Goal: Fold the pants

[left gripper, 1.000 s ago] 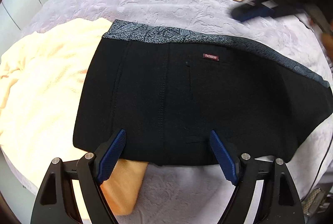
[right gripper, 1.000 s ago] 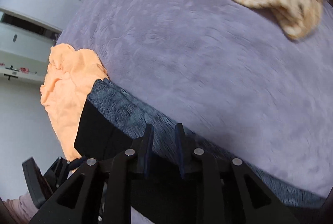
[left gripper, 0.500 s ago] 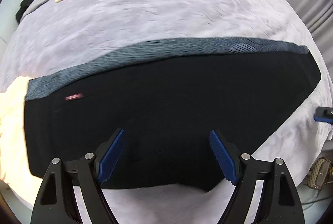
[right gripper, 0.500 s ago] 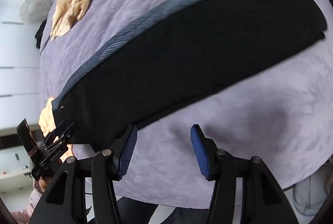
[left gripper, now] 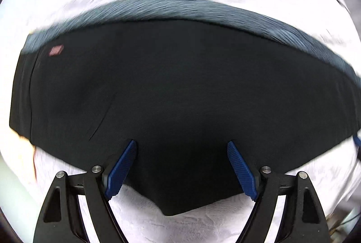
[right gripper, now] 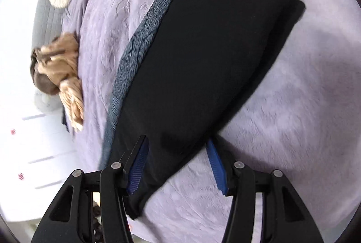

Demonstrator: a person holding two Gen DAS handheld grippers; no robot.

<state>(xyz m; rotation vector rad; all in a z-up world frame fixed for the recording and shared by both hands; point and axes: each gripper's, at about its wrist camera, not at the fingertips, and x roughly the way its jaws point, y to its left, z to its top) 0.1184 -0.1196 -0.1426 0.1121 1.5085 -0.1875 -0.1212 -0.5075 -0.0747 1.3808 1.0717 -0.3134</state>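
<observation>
Pants lie under both spread grippers

The pants (right gripper: 203,57) are seen running lower left to upper right between the right gripper (right gripper: 178,166) jaws (just been closing, nothing pinched); the left gripper (left gripper: 180,164) is spread wide over the lower hem.

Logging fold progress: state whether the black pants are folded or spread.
Folded: the black pants lie doubled, a lower layer's edge showing beneath.
</observation>
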